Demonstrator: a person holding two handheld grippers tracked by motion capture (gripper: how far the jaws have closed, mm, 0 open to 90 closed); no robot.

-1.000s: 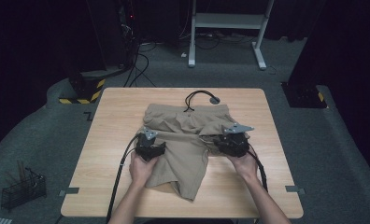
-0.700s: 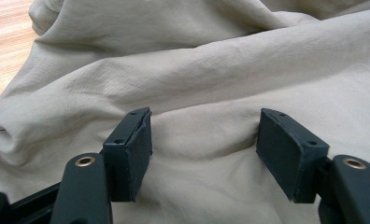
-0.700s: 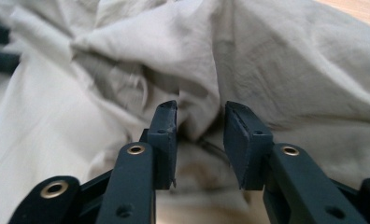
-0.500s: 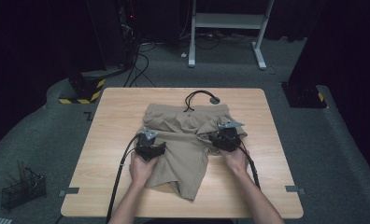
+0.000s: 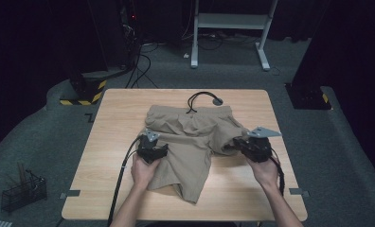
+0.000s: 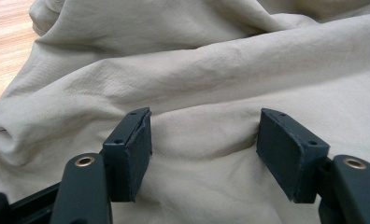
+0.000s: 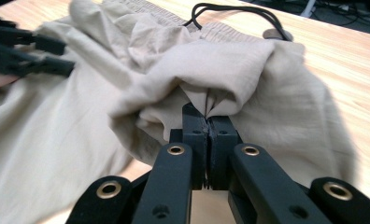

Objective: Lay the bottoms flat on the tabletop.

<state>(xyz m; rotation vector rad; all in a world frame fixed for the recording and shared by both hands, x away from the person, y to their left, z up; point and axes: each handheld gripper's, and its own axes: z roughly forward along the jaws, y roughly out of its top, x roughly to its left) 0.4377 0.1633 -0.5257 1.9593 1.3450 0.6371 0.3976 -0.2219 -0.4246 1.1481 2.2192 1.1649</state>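
Khaki shorts (image 5: 190, 139), one pair, are lying spread on the wooden table (image 5: 119, 118), their far leg bunched just ahead of the right claw (image 7: 206, 122), whose jaws have just been closing and are now pinching that cloth. The left claw (image 6: 204, 140), one of two, is gaping wide over flat fabric, pinning nothing. Folding is seemingly beginning; next, that leg probably needs carrying toward the left claw.

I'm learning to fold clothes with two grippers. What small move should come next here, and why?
Probably carry the right gripper across toward the left gripper. Its jaws have just been closing and now pinch a fold of the beige fabric shorts, one leg lifted off the wooden table, while the left's open jaws rest on the flat cloth.
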